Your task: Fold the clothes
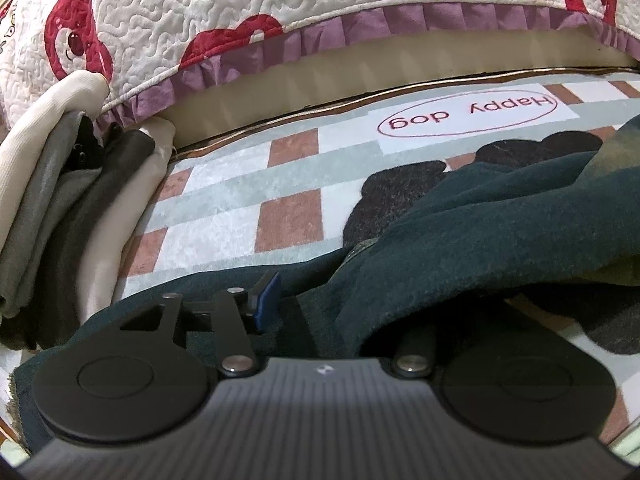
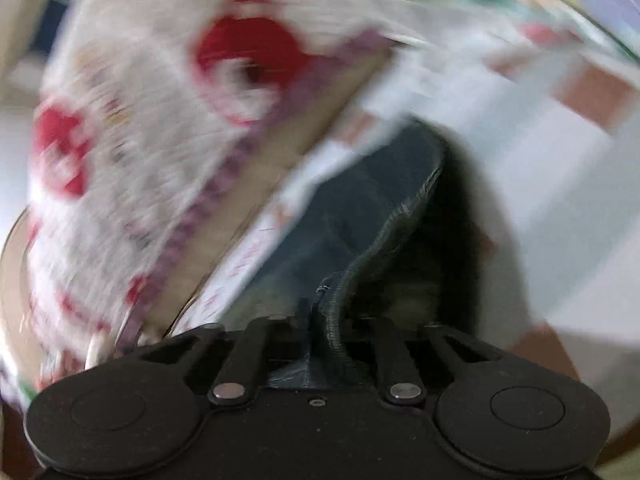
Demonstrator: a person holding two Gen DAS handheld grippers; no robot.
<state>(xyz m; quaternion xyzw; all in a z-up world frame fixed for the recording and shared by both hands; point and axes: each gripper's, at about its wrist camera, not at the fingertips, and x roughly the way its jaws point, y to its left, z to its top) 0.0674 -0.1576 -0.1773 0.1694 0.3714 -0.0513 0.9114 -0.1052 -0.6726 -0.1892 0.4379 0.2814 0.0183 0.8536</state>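
Observation:
A dark green garment [image 1: 500,220] lies rumpled over the checked mat [image 1: 240,208] in the left wrist view. My left gripper [image 1: 324,292] rests low on it. Its left finger's blue pad [image 1: 266,300] stands free with a gap beside it, so the jaws are apart. A thick fold of the garment drapes over and hides the right finger. In the blurred right wrist view, the garment's stitched hem [image 2: 384,232] runs straight down into my right gripper [image 2: 324,324]. That gripper is shut on the hem and holds the cloth lifted off the mat.
A stack of folded cream, grey and black clothes [image 1: 60,208] stands at the left of the mat. Behind runs a bed's edge under a quilted cover [image 1: 192,20] with red bears and a purple frill [image 1: 320,36]. The mat shows a "Happy dog" label [image 1: 468,114].

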